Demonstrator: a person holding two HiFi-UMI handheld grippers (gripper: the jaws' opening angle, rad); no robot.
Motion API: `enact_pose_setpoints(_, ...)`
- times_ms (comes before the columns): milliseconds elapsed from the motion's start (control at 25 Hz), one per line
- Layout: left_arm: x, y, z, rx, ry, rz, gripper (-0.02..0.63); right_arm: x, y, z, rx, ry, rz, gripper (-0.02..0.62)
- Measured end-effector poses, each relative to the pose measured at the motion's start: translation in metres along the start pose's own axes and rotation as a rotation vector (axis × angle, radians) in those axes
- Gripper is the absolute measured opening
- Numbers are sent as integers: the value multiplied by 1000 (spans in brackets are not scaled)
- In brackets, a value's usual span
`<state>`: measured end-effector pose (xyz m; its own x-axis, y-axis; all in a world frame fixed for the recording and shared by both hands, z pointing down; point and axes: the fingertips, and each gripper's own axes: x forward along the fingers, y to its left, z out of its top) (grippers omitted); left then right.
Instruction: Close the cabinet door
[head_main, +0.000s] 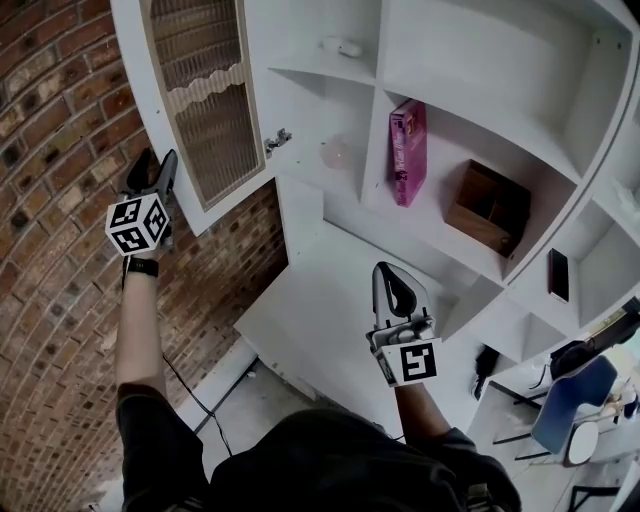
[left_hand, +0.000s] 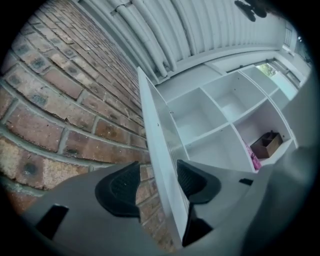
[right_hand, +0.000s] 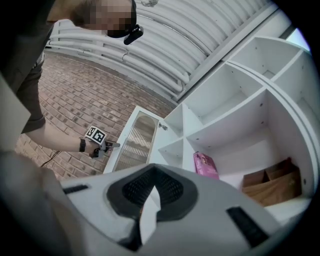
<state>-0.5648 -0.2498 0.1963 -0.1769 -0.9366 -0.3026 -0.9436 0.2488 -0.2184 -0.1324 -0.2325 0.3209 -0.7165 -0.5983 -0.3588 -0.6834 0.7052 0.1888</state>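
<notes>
Cabinet door (head_main: 205, 100) stood swung open at upper left of head view, beside brick wall (head_main: 50, 200). Left gripper (head_main: 160, 165) jaws apart, straddling door's edge, unclamped. Right gripper (head_main: 396, 285) lower centre, jaws together, empty.

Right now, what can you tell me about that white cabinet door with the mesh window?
The white cabinet door stands swung wide open toward the red brick wall. It looks like painted wood, with an arched window of wire mesh and a scalloped band across it. A metal fitting shows at its cabinet-side edge. The left claw straddles its outer edge, not clamped.
</notes>
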Motion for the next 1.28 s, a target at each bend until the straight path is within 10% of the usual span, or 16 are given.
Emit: enact_pose_setpoints(1280, -16, -88, 34, 28, -113, -65, 112, -31, -26, -13, 17, 49, -66, 0)
